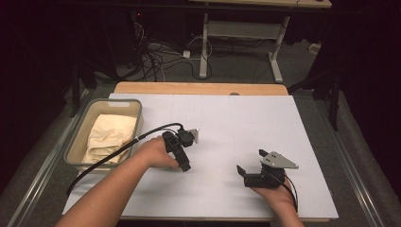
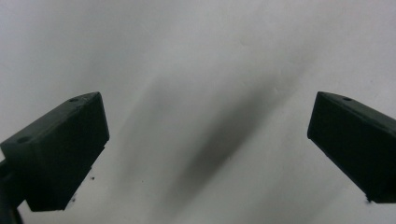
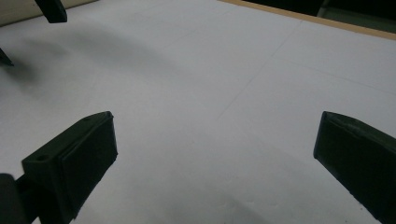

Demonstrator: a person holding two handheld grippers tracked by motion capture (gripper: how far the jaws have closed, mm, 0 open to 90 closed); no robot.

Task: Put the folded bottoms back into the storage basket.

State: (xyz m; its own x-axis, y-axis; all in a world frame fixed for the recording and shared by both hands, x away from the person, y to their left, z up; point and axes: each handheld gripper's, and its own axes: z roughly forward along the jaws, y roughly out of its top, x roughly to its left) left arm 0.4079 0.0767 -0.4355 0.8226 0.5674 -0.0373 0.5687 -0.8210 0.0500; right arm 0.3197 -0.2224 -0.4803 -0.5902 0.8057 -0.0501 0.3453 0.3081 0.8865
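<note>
High view: two wide-open grippers, left gripper (image 1: 184, 163) and right gripper (image 1: 250, 161), one basket (image 1: 75, 142), one folded cloth (image 1: 108, 137).

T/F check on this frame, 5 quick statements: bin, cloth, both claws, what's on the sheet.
1. The left claw is open with nothing between its jaws. True.
2. The right claw is shut on a cloth. False: it is open and empty over the white sheet.
3. The cream cloth lies inside the grey bin. True.
4. The bin stands at the right edge of the table. False: it stands at the left edge, beside the left hand.
5. A cloth is spread flat on the sheet between the claws. False: the sheet there is bare.
</note>
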